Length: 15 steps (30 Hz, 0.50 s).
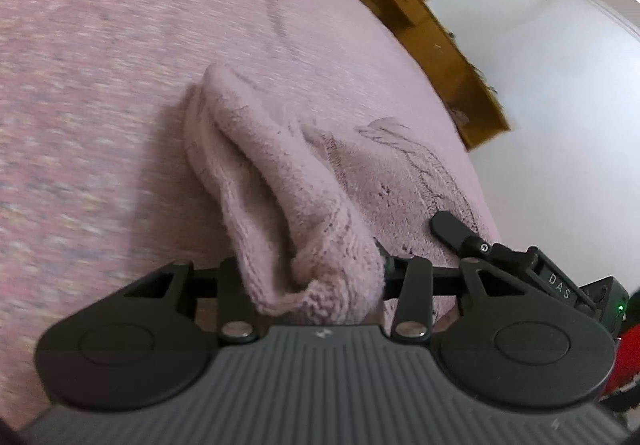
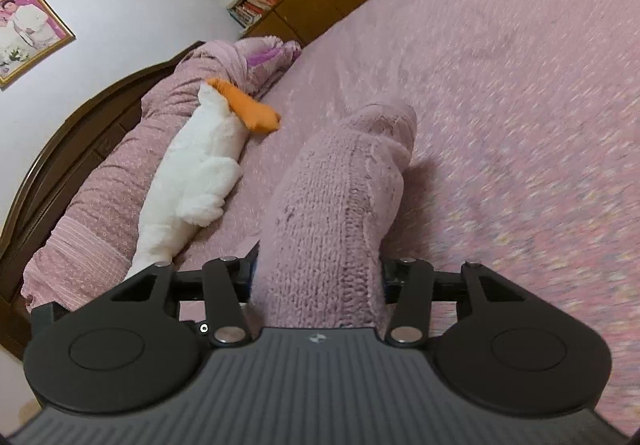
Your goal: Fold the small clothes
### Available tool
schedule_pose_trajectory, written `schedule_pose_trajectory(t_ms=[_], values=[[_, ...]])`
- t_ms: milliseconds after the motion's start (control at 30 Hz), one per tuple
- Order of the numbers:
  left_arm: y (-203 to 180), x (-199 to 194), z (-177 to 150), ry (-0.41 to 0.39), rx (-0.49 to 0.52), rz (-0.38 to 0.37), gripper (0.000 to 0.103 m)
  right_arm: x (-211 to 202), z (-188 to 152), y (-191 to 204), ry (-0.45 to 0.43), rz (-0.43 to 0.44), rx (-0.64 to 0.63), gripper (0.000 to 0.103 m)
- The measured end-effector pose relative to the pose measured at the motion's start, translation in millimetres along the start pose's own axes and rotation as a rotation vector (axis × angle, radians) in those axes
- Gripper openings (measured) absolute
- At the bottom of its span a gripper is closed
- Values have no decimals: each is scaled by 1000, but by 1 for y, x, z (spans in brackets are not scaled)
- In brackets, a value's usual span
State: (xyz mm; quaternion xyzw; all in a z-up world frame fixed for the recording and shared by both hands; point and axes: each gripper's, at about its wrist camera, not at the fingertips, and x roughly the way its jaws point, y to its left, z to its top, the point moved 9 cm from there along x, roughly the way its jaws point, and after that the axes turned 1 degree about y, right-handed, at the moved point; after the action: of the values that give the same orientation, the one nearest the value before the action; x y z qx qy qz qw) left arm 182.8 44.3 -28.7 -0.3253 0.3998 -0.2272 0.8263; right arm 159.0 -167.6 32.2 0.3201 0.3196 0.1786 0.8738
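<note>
A small pink knitted garment (image 1: 280,181) lies on the pink bedspread (image 1: 100,85). My left gripper (image 1: 316,277) is shut on its near edge, and the cloth drapes over the fingers and hides them. In the right wrist view the same pink knit (image 2: 332,205) rises in a fold from my right gripper (image 2: 320,277), which is shut on it. The fingertips are hidden under the fabric. Part of the right gripper (image 1: 472,241) shows at the right of the left wrist view, close beside the left one.
A white plush toy with an orange beak (image 2: 200,173) lies by the pink pillows (image 2: 100,185) at the dark headboard (image 2: 48,149). A wooden cabinet (image 1: 420,17) runs along the bed's far side. White floor (image 1: 560,125) lies beyond the bed edge.
</note>
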Motion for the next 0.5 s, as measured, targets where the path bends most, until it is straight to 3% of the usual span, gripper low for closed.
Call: schedule_pose_trajectory(t_ms=[267,433,500], values=[[-40,26,-34,86,45,-75,44,-80,2,-40,-56,-59,41,54],[-30,41,-53,148,112,53,45,-95,-30,-81,0,-131,69,55],[-23,39,-56,154,121,84,47,-91,-43,-98,26,-162,71,60]])
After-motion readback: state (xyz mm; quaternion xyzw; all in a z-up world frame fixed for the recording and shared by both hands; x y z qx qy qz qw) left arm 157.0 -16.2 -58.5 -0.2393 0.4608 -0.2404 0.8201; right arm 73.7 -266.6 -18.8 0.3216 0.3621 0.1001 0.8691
